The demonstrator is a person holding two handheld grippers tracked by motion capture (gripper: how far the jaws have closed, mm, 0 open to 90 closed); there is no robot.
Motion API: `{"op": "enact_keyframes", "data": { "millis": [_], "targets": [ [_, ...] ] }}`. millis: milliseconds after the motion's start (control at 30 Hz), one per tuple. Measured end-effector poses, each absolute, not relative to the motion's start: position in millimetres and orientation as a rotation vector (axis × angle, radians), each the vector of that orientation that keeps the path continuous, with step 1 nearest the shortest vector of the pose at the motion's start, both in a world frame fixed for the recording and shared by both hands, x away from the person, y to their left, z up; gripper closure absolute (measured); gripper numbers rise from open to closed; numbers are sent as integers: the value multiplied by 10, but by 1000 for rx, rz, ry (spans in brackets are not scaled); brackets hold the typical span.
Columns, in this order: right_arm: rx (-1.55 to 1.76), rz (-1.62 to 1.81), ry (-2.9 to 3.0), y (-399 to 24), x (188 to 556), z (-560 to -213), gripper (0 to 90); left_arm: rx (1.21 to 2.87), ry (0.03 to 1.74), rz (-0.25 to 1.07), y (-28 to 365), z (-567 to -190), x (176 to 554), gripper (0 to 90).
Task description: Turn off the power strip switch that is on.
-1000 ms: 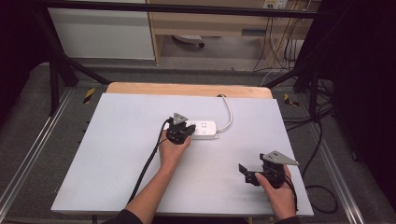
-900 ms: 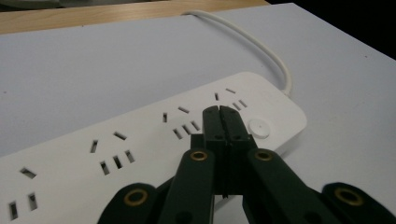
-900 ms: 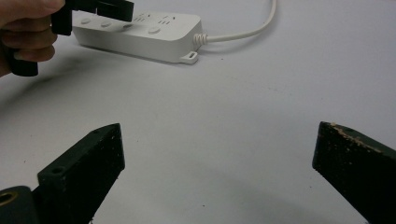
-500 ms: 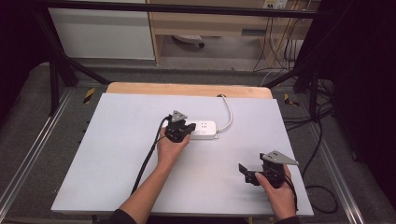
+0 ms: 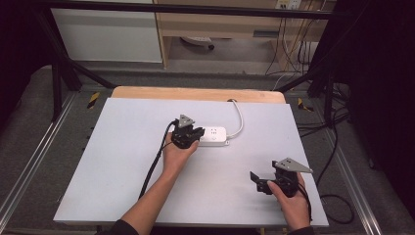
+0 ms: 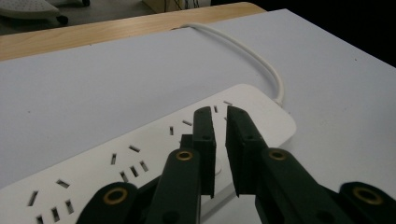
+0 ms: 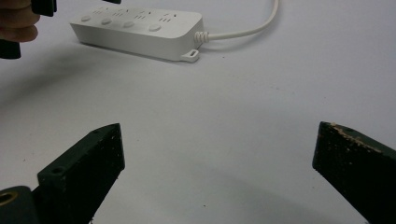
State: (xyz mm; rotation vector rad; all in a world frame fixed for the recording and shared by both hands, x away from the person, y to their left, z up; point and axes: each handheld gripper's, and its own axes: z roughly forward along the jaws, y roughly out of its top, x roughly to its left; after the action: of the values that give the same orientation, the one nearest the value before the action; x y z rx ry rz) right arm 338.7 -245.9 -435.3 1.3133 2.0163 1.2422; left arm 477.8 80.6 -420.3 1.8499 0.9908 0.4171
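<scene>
A white power strip (image 5: 213,136) lies mid-table, and its white cord (image 5: 239,117) curves to the far edge. My left gripper (image 5: 188,137) sits over the strip's left end. In the left gripper view its tips (image 6: 220,112) hover just above the strip (image 6: 140,154), and the jaws have just been opening to a narrow slit with nothing between them. My right gripper (image 5: 259,181) rests at the front right, away from the strip. Its jaws (image 7: 219,135) stand wide open over bare table, with the strip (image 7: 135,28) farther off.
The white tabletop (image 5: 122,186) has a wooden strip (image 5: 195,94) along its far edge. A black cable (image 5: 156,156) trails from the left gripper toward the front edge. Dark frame rails run along both sides, and loose cables lie on the floor at the right (image 5: 337,147).
</scene>
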Motion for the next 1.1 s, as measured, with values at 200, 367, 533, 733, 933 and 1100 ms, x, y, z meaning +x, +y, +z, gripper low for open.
{"op": "enact_keyframes", "data": {
  "millis": [200, 367, 533, 733, 933, 1100],
  "targets": [
    [1319, 1247, 2010, -2465, 3386, -4350, 31, 1852, 996, 401, 848, -4154, 4760, 715],
    [1320, 1249, 2009, -2468, 3387, -4342, 31, 1849, 1000, 372, 907, -4082, 4732, 614],
    [1320, 1248, 2009, -2465, 3385, -4341, 31, 1825, 968, 384, 981, -4008, 4708, 457],
    [1319, 1250, 2004, -2469, 3383, -4338, 31, 1806, 975, 388, 1033, -3949, 4680, 295],
    [1318, 1246, 2007, -2463, 3384, -4340, 31, 1822, 955, 356, 1077, -3870, 4606, 153],
    [1317, 1243, 2007, -2463, 3384, -4341, 31, 1839, 930, 349, 1128, -3800, 4500, 125]
  ]
}}
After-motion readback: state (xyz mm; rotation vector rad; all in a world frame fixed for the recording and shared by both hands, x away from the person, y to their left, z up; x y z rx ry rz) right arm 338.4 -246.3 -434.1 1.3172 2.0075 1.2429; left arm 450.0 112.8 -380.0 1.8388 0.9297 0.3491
